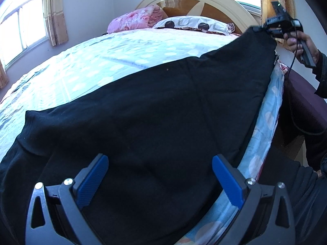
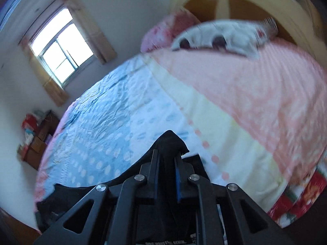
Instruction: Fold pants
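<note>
Bedroom, bed with blue-dotted sheet as work surface. Black pants lie along its near edge. Right gripper clenched on one far corner, lifting it taut — likely to carry a fold. Left gripper spread wide, released, poised over the near end, pinching nothing
</note>
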A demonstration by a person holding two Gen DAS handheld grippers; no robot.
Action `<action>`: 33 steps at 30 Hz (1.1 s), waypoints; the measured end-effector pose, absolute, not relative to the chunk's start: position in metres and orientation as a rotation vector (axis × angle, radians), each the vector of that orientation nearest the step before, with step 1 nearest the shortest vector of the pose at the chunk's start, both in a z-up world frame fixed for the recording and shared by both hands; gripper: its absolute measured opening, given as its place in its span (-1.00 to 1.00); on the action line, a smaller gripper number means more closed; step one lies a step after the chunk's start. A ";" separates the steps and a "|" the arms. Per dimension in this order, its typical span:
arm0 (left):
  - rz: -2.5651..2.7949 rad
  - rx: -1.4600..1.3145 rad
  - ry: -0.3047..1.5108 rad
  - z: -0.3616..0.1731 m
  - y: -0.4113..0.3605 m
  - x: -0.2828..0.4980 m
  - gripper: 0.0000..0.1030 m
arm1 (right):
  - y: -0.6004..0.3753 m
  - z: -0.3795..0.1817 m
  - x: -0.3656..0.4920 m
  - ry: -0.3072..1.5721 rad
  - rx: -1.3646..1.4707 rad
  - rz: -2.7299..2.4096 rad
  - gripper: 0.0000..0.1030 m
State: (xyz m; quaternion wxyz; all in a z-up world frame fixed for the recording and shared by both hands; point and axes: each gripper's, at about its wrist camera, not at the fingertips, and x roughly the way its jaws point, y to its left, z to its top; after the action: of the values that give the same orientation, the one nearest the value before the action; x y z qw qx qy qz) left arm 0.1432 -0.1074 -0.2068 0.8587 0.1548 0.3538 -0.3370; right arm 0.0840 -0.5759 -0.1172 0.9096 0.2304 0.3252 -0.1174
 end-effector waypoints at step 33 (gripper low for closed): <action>-0.680 0.211 0.757 -0.200 -0.093 0.143 1.00 | -0.526 -0.167 0.028 0.806 0.512 -0.385 -0.87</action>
State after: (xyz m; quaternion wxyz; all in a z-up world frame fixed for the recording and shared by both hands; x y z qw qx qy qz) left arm 0.1434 -0.0928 -0.2003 0.8680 0.1008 0.3618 -0.3250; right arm 0.0280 -0.5261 -0.1675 0.8703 0.2450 0.3856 -0.1841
